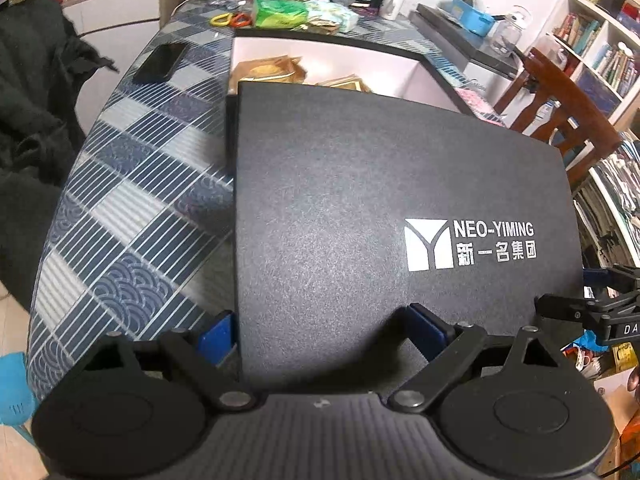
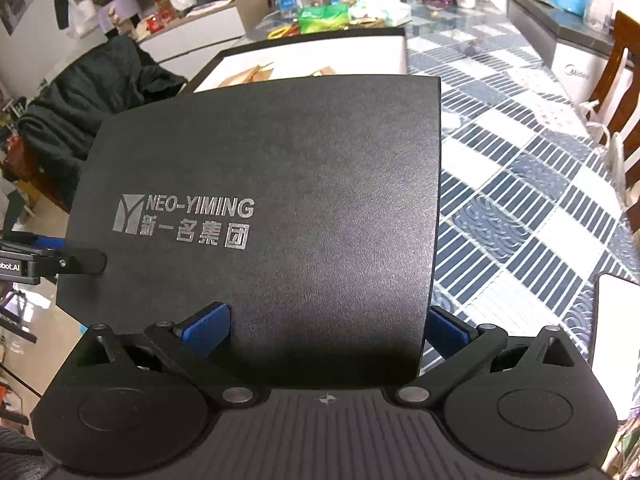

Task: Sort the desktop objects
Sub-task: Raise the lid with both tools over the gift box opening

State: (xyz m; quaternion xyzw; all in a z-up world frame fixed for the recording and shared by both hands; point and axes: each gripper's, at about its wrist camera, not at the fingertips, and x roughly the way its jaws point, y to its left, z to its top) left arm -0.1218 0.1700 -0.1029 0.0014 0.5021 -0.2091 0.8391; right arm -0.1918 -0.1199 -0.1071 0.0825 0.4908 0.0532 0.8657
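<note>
A flat black lid (image 1: 340, 200) (image 2: 300, 160) printed NEO-YIMING fills both views. It lies level over a black-rimmed box (image 1: 320, 38) (image 2: 320, 36) with white inner walls. The lid hides all but the box's far end, where brown paper packets (image 1: 268, 70) (image 2: 256, 74) show. My left gripper (image 1: 322, 334) holds the lid's near left corner, jaws wide, one blue pad at the side rim and the other on the top face. My right gripper (image 2: 326, 328) holds the near right corner the same way.
The box sits on a blue-and-white checked tablecloth (image 1: 132, 208) (image 2: 520, 200). A black phone (image 1: 160, 62) lies left of it. Beyond are a green packet (image 1: 280, 12), coloured rings (image 1: 232, 20), bottles and clutter. A dark coat (image 1: 32, 100) hangs left, a wooden chair (image 1: 560, 96) stands right.
</note>
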